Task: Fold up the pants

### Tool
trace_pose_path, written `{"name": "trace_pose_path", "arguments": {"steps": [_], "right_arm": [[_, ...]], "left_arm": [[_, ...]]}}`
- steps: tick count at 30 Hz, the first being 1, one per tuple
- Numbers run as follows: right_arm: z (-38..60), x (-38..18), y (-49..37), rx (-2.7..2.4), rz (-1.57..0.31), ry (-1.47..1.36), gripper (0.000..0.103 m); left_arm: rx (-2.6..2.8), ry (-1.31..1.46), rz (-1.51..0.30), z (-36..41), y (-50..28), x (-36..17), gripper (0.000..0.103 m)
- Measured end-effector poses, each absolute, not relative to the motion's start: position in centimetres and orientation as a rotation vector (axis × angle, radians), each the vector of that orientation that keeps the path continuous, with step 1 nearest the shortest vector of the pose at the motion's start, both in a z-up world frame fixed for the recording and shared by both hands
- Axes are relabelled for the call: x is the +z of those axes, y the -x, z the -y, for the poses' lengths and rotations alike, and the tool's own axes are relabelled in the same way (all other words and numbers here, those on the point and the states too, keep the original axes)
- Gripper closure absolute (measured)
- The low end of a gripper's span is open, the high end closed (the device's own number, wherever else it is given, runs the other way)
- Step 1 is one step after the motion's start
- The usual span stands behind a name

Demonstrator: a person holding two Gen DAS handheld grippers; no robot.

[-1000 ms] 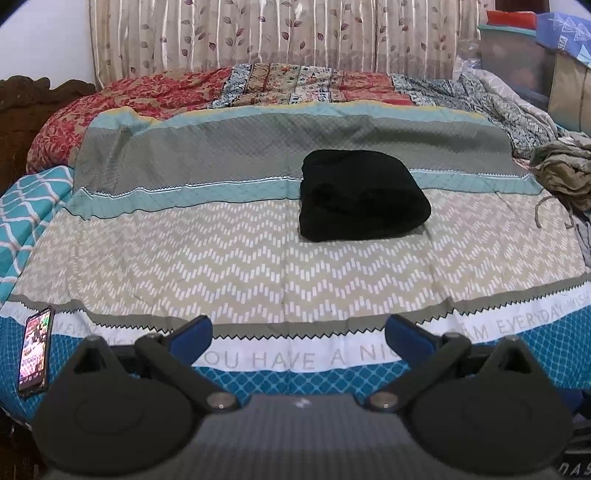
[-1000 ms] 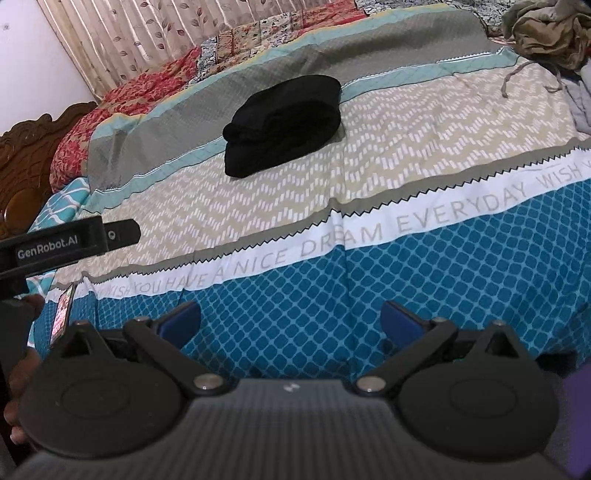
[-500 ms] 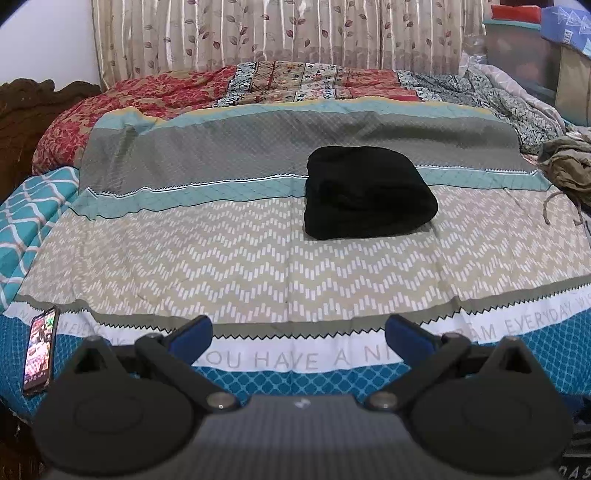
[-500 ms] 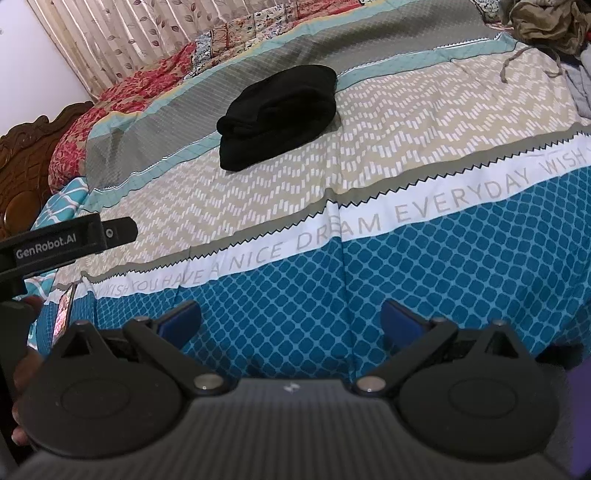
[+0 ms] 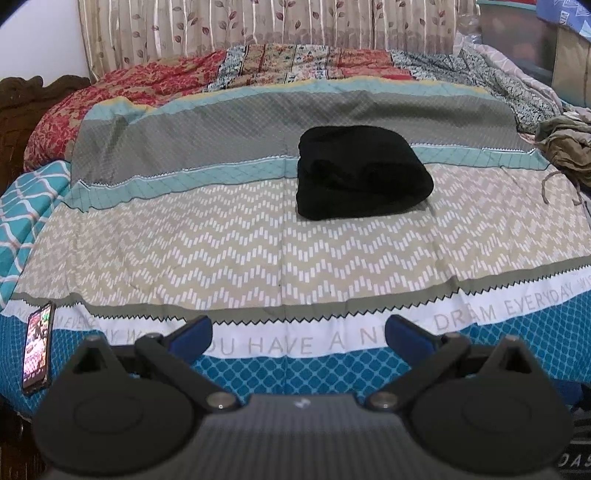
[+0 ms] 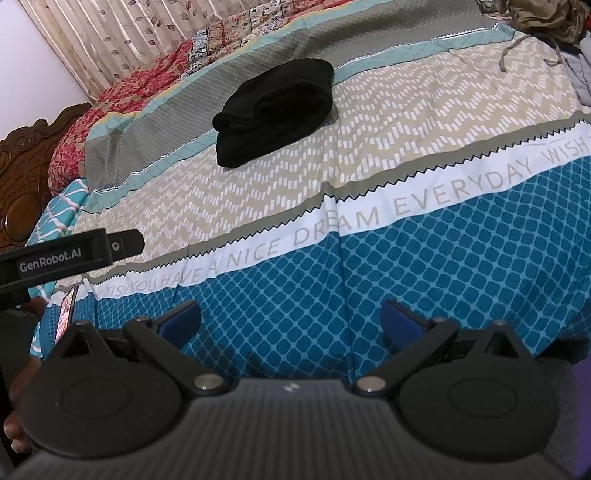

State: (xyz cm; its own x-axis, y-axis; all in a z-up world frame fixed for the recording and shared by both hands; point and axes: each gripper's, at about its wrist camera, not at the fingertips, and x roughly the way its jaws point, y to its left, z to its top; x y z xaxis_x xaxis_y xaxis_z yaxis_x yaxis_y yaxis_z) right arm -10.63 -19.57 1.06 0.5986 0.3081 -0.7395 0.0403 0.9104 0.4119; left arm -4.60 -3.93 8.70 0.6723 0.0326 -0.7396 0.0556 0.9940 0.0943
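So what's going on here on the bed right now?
A person holds two sets of tongs near the foot of the bed, both open and empty. The left tongs and right tongs touch nothing. The black pants already lie folded in a compact bundle mid-bed. A phone rests at the left edge.

I'm in someone's bedroom here. Big bed (image 5: 236, 258) with a patterned bedsheet, carved wooden headboard (image 6: 26, 162), leafy curtains (image 5: 258, 26) behind it.

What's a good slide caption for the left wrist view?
Open left tool at the bed's edge, facing folded black pants, phone at left.
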Motion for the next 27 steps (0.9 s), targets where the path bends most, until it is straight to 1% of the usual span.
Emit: {"name": "trace_pose_path", "arguments": {"steps": [14, 22, 27], "right_arm": [[19.6, 1.0, 10.6, 0.162, -0.921, -0.413, 0.000], [20.2, 2.4, 11.1, 0.119, -0.807, -0.398, 0.000], [19.9, 2.1, 10.8, 0.119, -0.817, -0.398, 0.000]], "left_arm": [[-0.016, -0.115, -0.873, 3.9, 4.3, 8.0, 0.000], [-0.009, -0.113, -0.877, 3.7, 4.2, 7.9, 0.000], [-0.008, -0.105, -0.880, 3.3, 4.1, 7.9, 0.000]]}}
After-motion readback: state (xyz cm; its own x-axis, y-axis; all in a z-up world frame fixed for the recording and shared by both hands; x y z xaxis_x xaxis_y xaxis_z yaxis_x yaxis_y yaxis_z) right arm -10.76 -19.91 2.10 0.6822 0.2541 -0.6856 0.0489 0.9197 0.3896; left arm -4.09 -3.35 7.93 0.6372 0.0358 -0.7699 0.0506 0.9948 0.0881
